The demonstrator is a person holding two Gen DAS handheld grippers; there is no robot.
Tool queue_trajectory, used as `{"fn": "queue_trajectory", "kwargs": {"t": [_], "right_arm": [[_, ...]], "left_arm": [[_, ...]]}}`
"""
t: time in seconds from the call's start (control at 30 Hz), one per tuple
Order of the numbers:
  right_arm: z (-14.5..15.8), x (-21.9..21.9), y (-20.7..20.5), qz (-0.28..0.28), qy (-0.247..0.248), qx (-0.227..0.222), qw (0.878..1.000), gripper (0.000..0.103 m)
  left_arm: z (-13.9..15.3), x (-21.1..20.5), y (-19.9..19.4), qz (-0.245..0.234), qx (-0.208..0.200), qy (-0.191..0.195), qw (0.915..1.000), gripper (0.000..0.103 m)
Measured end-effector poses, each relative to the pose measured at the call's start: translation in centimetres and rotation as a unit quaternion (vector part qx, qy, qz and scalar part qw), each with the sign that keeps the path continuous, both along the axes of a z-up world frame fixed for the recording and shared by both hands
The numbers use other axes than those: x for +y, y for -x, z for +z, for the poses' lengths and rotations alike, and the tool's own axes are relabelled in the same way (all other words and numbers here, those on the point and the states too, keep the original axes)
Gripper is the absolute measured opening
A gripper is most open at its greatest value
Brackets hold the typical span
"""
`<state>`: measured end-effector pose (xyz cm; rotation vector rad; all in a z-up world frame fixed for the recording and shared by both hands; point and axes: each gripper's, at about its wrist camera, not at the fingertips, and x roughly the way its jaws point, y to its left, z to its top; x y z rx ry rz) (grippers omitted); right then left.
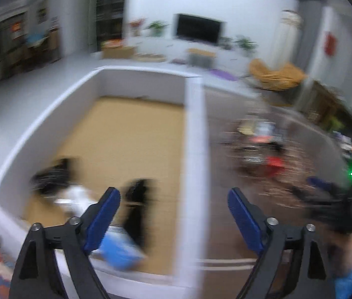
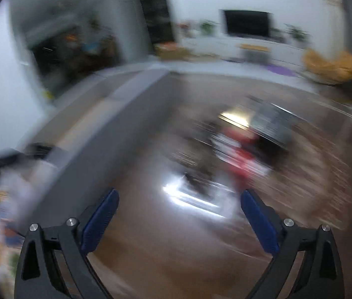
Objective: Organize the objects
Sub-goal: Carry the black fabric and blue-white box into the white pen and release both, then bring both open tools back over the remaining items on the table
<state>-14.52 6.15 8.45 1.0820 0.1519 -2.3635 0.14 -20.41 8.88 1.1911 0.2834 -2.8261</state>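
The left gripper (image 1: 173, 199) is seen with its blue-padded jaws spread wide, and nothing is held between them; it hangs over the right wall of a white storage box (image 1: 193, 134) with a tan floor. Inside the box, near its front wall, blurred dark items (image 1: 51, 177), a black object (image 1: 137, 199), something white (image 1: 76, 196) and a blue item (image 1: 118, 249) are seen; they cannot be named more exactly. To the right of the box, a smeared pile of red, black and yellowish objects (image 1: 260, 147) lies on the wooden tabletop (image 1: 225, 236).

The right gripper (image 2: 179, 199) is likewise wide open and empty, held above the tabletop just right of the box (image 2: 116, 134), with the pile (image 2: 238, 149) beyond its fingers.
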Motion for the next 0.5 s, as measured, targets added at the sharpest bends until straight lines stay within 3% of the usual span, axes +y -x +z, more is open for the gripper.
{"fn": "queue_trajectory", "kwargs": {"t": [0.1,0.2,0.4,0.5], "right_arm": [[-3.0,6.1,0.9,-0.063,-0.052,-0.001,0.997,0.099],[-4.7,11.0,1.4,-0.111,-0.079,-0.009,0.991,0.099],[-6.7,15.3,2.2,-0.14,-0.089,-0.007,0.986,0.099],[-6.7,16.3,2.4,-0.147,-0.08,-0.016,0.986,0.099]], "left_arm": [[0.1,6.2,-0.4,-0.075,0.008,-0.061,0.9953,0.103],[-2.8,12.4,1.1,-0.124,-0.023,-0.091,0.9878,0.103],[-10.2,18.9,6.2,-0.12,-0.09,-0.008,0.9886,0.103],[-12.2,19.0,8.7,-0.116,-0.086,0.016,0.9894,0.103]]}}
